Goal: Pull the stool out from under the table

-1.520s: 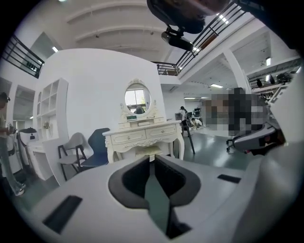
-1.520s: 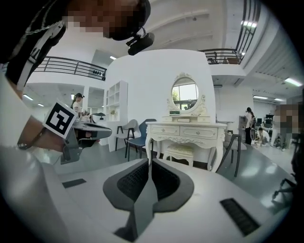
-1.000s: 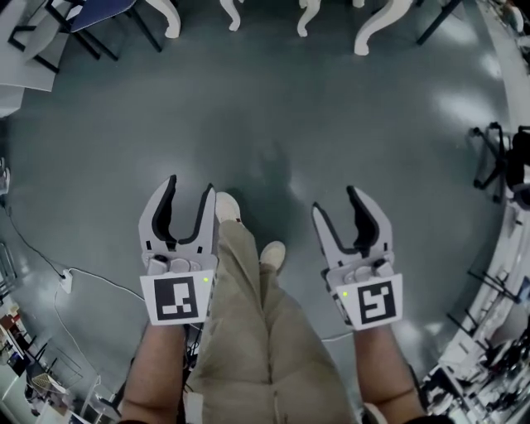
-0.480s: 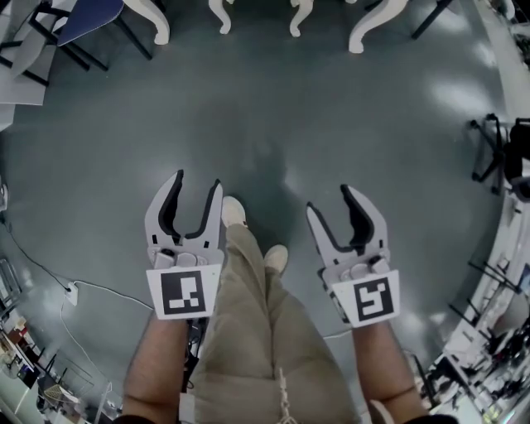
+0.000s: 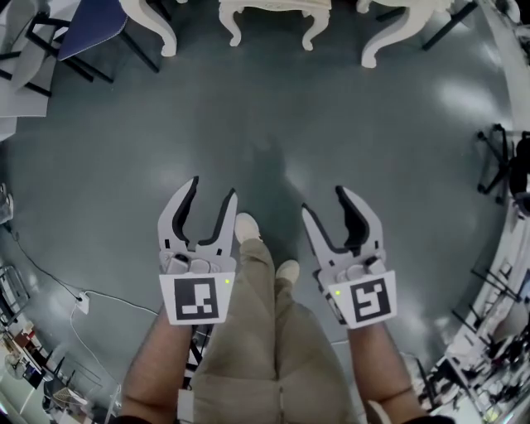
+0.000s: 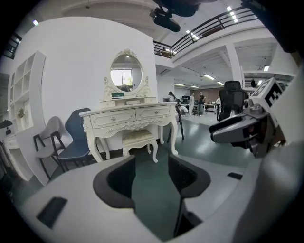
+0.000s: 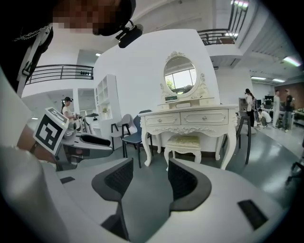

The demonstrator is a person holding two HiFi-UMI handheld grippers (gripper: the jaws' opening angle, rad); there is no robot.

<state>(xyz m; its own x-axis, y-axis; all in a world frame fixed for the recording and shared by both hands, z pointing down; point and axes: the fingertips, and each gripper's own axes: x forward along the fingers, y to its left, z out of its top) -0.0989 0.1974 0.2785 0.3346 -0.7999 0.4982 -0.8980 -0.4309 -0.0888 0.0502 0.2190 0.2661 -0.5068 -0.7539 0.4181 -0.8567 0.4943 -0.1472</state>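
Left gripper (image 5: 211, 189) at seven o'clock and right gripper (image 5: 324, 199) at five o'clock both hang released, jaws apart over bare floor (image 5: 273, 124); the person's shoes (image 5: 247, 225) show between them; far off at twelve o'clock the stool (image 5: 273, 8) sits tucked under the white table (image 6: 128, 116).

You hold the left gripper (image 5: 204, 217) and right gripper (image 5: 334, 220) side by side, fingers apart, both empty.

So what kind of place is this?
Likely a big open office or lab hall, not a home: a white dressing table and stool stand on bare grey floor, with a railed mezzanine above and a black office chair nearby.
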